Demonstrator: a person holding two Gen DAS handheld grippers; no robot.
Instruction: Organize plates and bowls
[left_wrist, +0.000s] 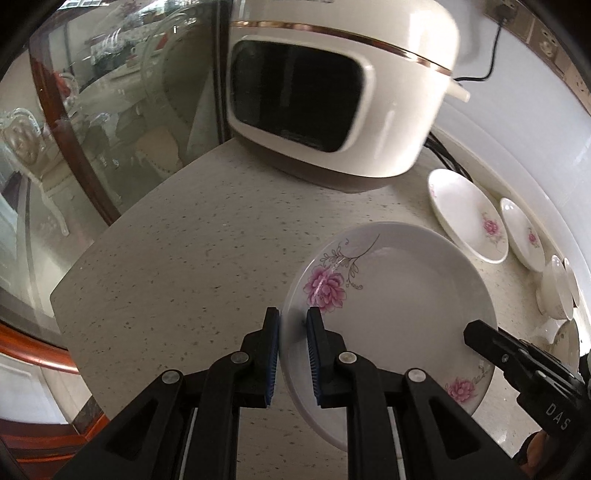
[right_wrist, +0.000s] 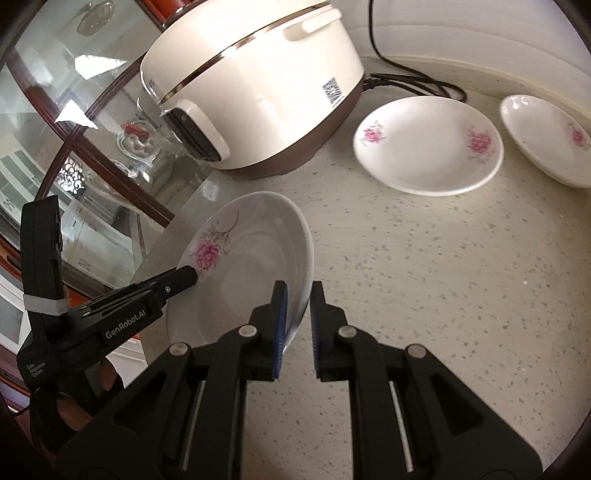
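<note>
My black fingers (left_wrist: 314, 350) carry blue pads. The plate (left_wrist: 399, 314) is white with pink flowers; the counter (left_wrist: 184, 258) beige, grey-speckled; the rice cooker (left_wrist: 332, 92) cream, gold-striped, brown-based.

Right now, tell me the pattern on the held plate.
White plate with pink flowers; clearest in the left wrist view.

White letters "DAS" stand on the right gripper (left_wrist: 476, 338), "GenRobot.AI" runs along the left gripper (right_wrist: 194, 277) with small print reading "Data Acquisition System" lower on its handle, and behind it the rice cooker (right_wrist: 258, 92) bears an unreadable code sticker.
</note>
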